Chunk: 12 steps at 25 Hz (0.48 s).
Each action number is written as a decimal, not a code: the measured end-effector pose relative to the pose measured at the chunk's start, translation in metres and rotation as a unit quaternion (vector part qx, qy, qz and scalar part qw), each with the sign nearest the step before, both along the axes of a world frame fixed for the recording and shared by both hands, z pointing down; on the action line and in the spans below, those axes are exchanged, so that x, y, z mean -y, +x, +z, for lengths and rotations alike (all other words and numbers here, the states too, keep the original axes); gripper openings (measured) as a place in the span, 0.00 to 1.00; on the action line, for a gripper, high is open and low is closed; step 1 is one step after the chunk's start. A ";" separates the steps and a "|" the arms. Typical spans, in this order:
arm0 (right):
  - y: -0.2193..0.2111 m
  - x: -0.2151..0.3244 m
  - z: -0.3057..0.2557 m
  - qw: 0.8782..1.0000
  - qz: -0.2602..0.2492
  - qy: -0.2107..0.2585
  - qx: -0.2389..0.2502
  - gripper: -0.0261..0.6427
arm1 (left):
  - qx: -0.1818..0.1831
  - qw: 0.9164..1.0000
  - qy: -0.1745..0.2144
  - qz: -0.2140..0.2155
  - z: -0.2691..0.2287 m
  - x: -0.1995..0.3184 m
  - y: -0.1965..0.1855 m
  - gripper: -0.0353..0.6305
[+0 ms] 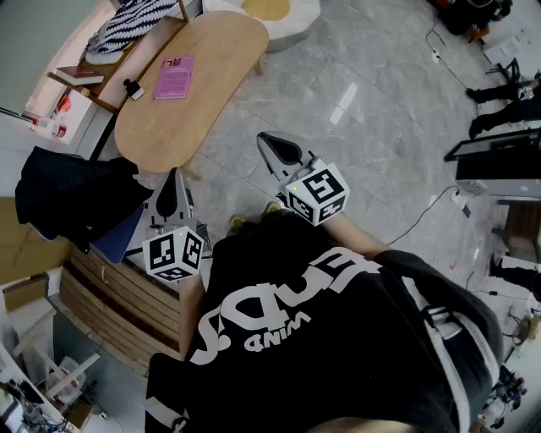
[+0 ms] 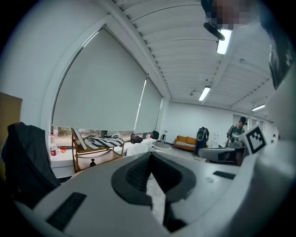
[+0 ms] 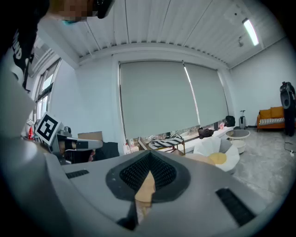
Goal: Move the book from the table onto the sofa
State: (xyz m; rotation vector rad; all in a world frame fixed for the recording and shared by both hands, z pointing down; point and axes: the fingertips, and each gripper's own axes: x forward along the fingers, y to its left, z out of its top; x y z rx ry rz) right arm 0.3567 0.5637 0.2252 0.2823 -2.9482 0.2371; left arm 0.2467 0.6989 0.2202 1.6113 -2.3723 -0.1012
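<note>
Your black shirt [image 1: 338, 338] fills the foreground; beyond it your left gripper [image 1: 175, 176] and right gripper [image 1: 265, 139] both have their jaws together, holding nothing. The pink book [image 1: 174, 77] lies flat on the oval wooden table [image 1: 211, 93], well apart from both

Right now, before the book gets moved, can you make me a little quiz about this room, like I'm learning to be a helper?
1. True or false: the pink rectangular book lies on the oval wooden table.
2. Pick one. The left hand-held gripper is: A open, B shut on the book, C shut with nothing in it.
3. What pattern does the black-and-white cloth past the table's far end show?

Key: 1 true; 2 C; 3 stripes.
</note>
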 end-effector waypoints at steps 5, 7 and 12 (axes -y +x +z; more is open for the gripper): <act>-0.003 -0.005 0.001 1.000 0.004 -0.010 0.006 0.04 | -0.005 1.000 0.001 0.004 0.001 -0.004 0.001 0.06; -0.006 -0.008 0.000 1.000 0.007 -0.015 0.010 0.04 | -0.007 1.000 0.000 0.011 0.001 -0.004 0.000 0.06; -0.013 -0.019 0.004 1.000 0.009 -0.011 0.009 0.04 | -0.017 1.000 0.001 0.017 0.011 -0.012 -0.005 0.06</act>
